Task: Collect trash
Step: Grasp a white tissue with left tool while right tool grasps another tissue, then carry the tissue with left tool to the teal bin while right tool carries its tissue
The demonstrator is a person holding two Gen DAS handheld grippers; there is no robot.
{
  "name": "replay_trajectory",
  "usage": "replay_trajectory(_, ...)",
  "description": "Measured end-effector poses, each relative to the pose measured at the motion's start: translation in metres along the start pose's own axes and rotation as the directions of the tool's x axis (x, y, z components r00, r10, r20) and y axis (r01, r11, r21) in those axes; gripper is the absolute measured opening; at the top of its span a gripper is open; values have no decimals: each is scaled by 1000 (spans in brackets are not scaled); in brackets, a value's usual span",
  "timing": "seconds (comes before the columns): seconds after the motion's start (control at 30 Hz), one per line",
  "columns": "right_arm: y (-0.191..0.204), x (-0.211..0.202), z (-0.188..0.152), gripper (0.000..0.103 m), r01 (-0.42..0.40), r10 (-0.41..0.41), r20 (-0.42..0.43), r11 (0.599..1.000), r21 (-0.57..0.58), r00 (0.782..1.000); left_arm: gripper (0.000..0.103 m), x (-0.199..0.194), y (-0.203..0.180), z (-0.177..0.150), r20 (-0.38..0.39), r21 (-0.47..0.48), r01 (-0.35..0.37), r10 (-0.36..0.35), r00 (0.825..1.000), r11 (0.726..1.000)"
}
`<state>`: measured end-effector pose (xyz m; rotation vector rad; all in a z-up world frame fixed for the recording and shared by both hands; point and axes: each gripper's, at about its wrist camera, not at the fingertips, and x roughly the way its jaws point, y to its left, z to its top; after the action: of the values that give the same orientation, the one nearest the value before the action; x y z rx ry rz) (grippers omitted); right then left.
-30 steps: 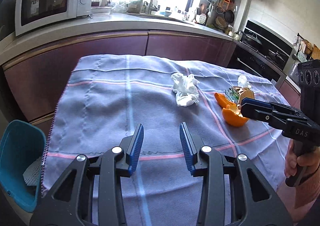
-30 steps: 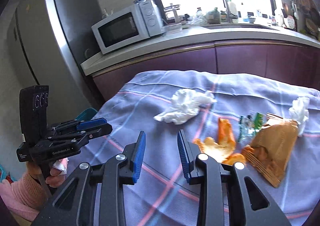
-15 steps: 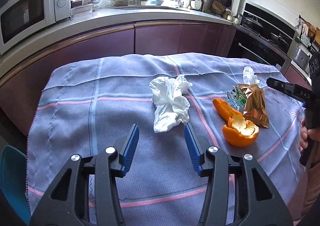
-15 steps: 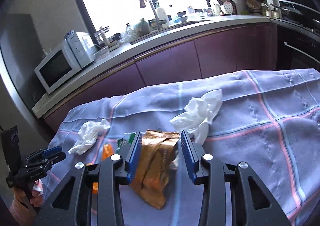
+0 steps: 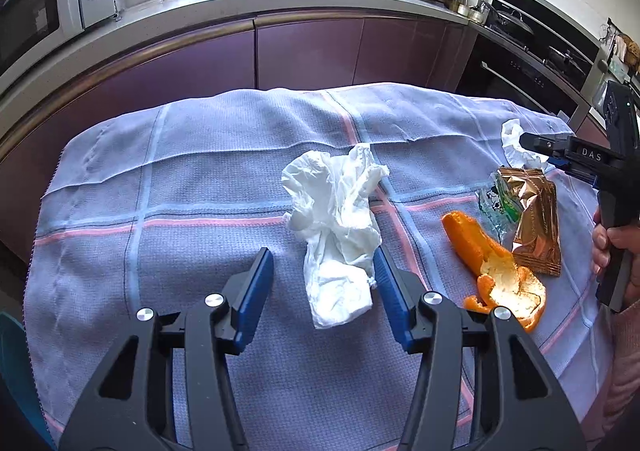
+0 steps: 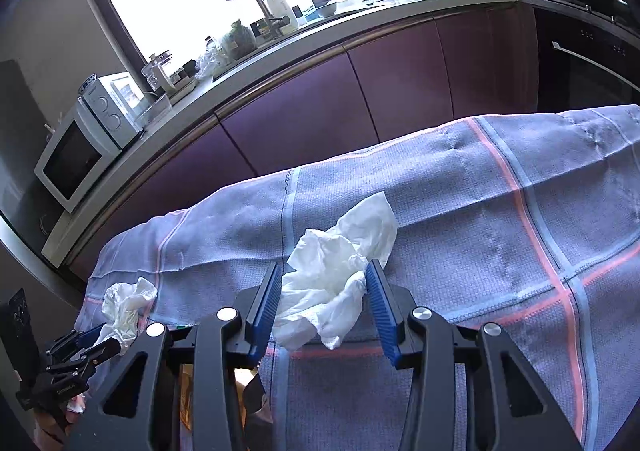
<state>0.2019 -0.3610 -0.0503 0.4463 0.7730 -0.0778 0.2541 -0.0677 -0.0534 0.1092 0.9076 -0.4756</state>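
In the left wrist view my left gripper (image 5: 322,271) is open, its blue pads on either side of a crumpled white tissue (image 5: 336,223) on the checked cloth (image 5: 192,179). To the right lie an orange peel (image 5: 496,275), a gold snack wrapper (image 5: 536,219), a small green wrapper (image 5: 498,201) and a second white tissue (image 5: 514,143), with my right gripper (image 5: 532,143) beside it. In the right wrist view my right gripper (image 6: 324,291) is open around that second tissue (image 6: 340,271). The first tissue (image 6: 126,305) and my left gripper (image 6: 96,339) show at lower left.
A purple cabinet run and counter (image 5: 304,39) stand behind the table, with a microwave (image 5: 48,7) at left and an oven (image 5: 532,75) at right. A teal bin edge (image 5: 12,371) shows at lower left, below the table.
Both grippers have moved forward: the left one now straddles the middle tissue, the right one has passed over the gold wrapper and straddles the far tissue. Both stay open.
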Motion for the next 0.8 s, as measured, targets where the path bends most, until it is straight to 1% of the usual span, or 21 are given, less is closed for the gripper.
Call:
replay_trajectory(0.03, 0, 2, 0, 34, 1, -1, -4, 1000, -2, 1000, 52, 3, -1, 1, -6, -2, -2, 2, 1000, 1000)
replay_trajectory(0.07, 0, 3, 0, 32, 0, -1, -9, 1000, -5, 1000, 52, 5, -1, 2, -8, -4, -3, 3, 1000, 1000)
replay_trajectory(0.1, -1, 3, -1, 26, 2, -2, -9, 1000, -7, 1000, 51, 6, -2, 2, -7, -3, -3, 3, 1000, 1000)
replay_trajectory(0.13, -2, 3, -2, 20, 3, -3, -7, 1000, -7, 1000, 48, 7, -4, 3, -7, -1, -2, 2, 1000, 1000)
replay_trajectory(0.2, -4, 1, -2, 11, 0, 0, -3, 1000, -5, 1000, 42, 8, -7, 2, -6, 2, 4, -4, 1000, 1000)
replay_trajectory(0.27, -5, -1, -1, 8, -2, 2, 6, 1000, -4, 1000, 31, 7, -11, 1, -5, 9, 15, -15, 1000, 1000)
replay_trajectory(0.3, -6, -2, -1, 6, -3, 3, 9, 1000, -4, 1000, 28, 7, -12, 1, -4, 11, 22, -22, 1000, 1000)
replay_trajectory(0.37, -6, -5, -1, 4, -8, 8, 19, 1000, -3, 1000, 19, 6, -15, 0, -3, 16, 33, -33, 999, 999)
replay_trajectory(0.47, -5, -11, -2, 3, -16, 16, 36, 1000, -8, 999, 15, 4, -16, -2, 3, 20, 35, -35, 999, 999)
replay_trajectory(0.63, -2, -29, -4, 3, -31, 32, 77, 999, -17, 997, 12, -5, -13, -6, 22, 14, 44, -45, 999, 999)
replay_trajectory(0.8, 0, -52, -6, 3, -68, 70, 123, 998, -17, 990, 11, -23, -6, -11, 53, 8, 42, -42, 998, 999)
